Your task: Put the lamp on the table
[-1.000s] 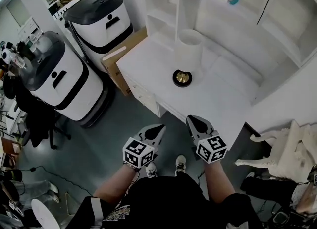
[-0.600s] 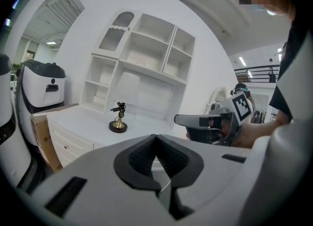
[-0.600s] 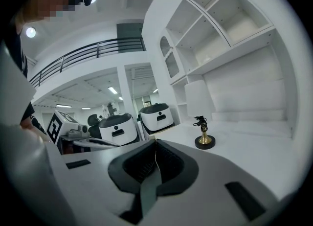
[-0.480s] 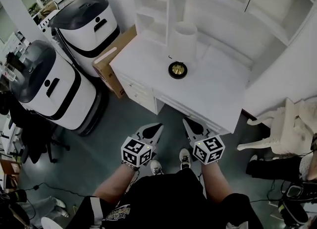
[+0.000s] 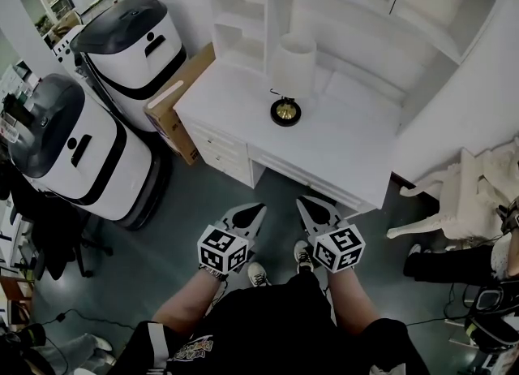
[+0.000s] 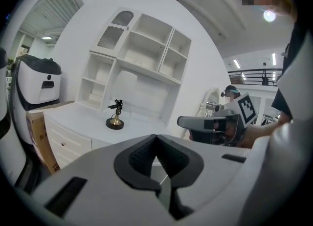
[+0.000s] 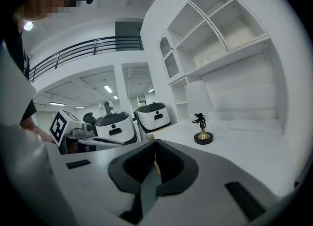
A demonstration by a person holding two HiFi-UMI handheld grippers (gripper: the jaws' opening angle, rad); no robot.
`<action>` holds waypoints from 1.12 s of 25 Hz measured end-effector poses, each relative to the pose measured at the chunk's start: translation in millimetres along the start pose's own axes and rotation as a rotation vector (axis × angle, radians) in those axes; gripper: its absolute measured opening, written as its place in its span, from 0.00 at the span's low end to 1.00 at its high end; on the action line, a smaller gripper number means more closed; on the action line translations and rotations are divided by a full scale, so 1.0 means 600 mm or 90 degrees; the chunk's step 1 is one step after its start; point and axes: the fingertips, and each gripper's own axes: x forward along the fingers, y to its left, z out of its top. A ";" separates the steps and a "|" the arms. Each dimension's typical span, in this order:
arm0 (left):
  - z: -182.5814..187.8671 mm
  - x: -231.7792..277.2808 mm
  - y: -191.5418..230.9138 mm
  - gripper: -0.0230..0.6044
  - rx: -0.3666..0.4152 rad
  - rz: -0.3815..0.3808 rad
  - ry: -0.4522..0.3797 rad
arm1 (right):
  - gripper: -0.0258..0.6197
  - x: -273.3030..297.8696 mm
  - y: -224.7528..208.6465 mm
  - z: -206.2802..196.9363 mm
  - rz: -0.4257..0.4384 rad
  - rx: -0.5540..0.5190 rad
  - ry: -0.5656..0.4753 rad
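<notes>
The left tool (image 6: 156, 138) and the right tool (image 7: 155, 144) were both fully closed with nothing between their jaws. They were held side by side over the grey-green floor (image 5: 186, 211), short of the white table (image 5: 357, 158). Ahead of both tools and well apart from them, the small brass lamp stand on a black round base (image 5: 285, 111) stood upright on the table. A white cylindrical shade (image 5: 293, 63) stood just beyond it. With the lamp on the table and neither tool carrying anything, the placing step looked finished. Whether stand and shade belonged together was unclear. If they did, the next move called for reaching forward and opening a tool around the shade.
</notes>
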 end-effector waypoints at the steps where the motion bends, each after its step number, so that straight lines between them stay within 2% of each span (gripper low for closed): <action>1: -0.001 -0.001 0.000 0.05 0.001 -0.002 0.001 | 0.08 0.000 0.002 -0.002 -0.001 0.001 0.000; 28: 0.000 -0.028 -0.012 0.05 0.015 0.001 0.000 | 0.08 -0.012 0.029 -0.004 0.006 -0.005 -0.005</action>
